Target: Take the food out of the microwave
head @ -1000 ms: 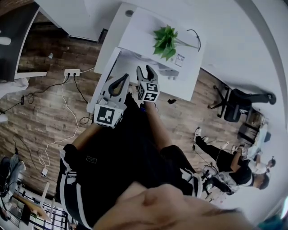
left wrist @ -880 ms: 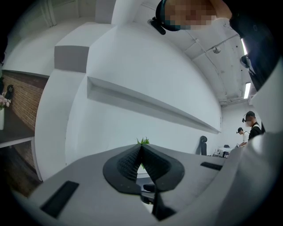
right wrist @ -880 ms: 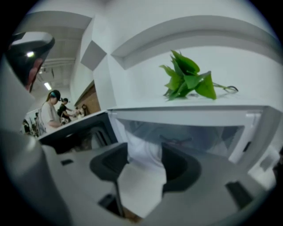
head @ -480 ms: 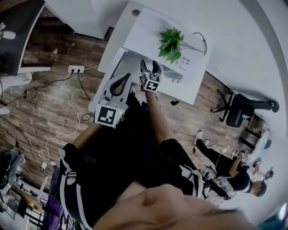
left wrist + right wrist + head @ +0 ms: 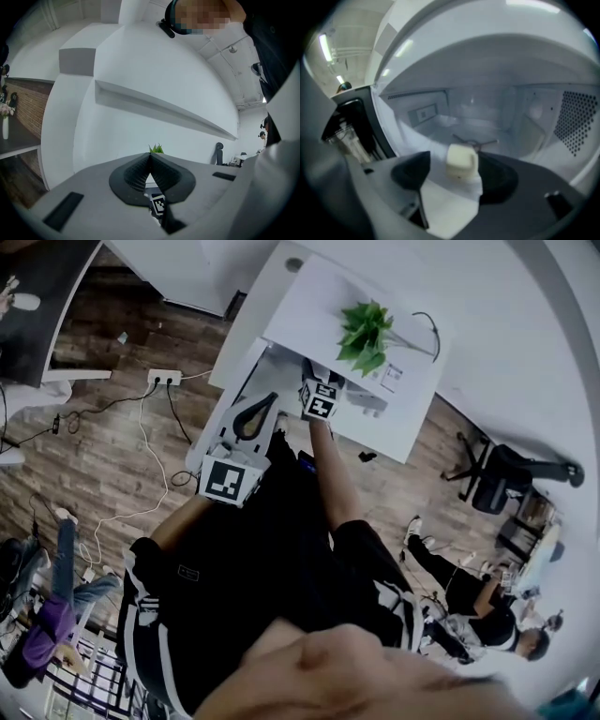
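A pale cream block of food (image 5: 461, 161) sits on the floor of the white microwave (image 5: 497, 117), in front of the turntable hub. My right gripper (image 5: 452, 164) reaches into the cavity, and its jaws are opening with the block between them. The block lies near the right jaw, and the left jaw stands clear of it. In the head view the right gripper (image 5: 314, 376) points into the microwave (image 5: 309, 296) under the plant (image 5: 366, 334). My left gripper (image 5: 270, 399) hangs shut and empty beside it; its tips (image 5: 150, 155) meet.
The microwave door (image 5: 351, 126) stands open at the left. A green plant (image 5: 156, 149) rests on top of the microwave. A power strip (image 5: 164, 378) with cables lies on the wooden floor. An office chair (image 5: 502, 470) and seated people are at the right.
My right gripper has gone forward and down into the microwave's opening. The left gripper has stayed where it was.
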{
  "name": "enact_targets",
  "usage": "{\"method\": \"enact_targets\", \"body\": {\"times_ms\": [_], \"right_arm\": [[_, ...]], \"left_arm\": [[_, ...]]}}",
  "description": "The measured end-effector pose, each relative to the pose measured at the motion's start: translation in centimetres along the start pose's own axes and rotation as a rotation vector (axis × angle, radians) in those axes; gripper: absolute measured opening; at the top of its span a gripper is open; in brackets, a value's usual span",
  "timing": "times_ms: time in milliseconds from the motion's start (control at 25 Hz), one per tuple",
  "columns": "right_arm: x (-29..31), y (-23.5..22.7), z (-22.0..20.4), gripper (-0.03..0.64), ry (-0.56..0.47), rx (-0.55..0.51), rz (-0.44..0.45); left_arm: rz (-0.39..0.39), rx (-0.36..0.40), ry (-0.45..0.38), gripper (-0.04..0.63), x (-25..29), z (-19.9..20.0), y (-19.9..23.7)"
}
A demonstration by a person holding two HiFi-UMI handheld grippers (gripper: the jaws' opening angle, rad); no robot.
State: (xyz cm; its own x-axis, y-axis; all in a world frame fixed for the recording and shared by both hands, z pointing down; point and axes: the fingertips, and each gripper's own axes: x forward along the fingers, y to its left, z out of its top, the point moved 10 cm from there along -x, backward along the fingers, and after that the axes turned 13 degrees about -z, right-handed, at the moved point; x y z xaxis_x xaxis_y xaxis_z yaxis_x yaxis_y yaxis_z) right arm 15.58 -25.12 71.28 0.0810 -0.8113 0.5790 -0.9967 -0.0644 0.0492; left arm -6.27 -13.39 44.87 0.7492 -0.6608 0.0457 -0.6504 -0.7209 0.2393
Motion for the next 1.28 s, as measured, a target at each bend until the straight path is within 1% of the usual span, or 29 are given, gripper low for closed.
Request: {"method": "enact_targets", "body": {"times_ms": [280, 480, 1000, 1120, 1280], "right_arm": [[2.0, -0.3, -0.2, 0.305, 0.034, -0.005, -0.002], [3.0, 0.2, -0.2, 0.307, 0.075, -0.055, 0.009], [5.5, 0.1, -0.6, 0.307, 0.143, -0.075, 0.011], [5.6, 0.2, -0.3, 0.306, 0.146, -0.08, 0.025], [5.5, 0.2, -0.3, 0.305, 0.141, -0.08, 0.022]], "left_arm": [[0.013, -0.002, 0.012, 0.032, 0.4, -0.2, 0.2], [0.023, -0.01, 0.02, 0.032, 0.8, -0.3, 0.4], [0.043, -0.017, 0.029, 0.032, 1.6, -0.4, 0.8], [0.047, -0.021, 0.036, 0.032, 1.7, -0.5, 0.9], [0.058, -0.022, 0.043, 0.032, 1.7, -0.6, 0.9]]}}
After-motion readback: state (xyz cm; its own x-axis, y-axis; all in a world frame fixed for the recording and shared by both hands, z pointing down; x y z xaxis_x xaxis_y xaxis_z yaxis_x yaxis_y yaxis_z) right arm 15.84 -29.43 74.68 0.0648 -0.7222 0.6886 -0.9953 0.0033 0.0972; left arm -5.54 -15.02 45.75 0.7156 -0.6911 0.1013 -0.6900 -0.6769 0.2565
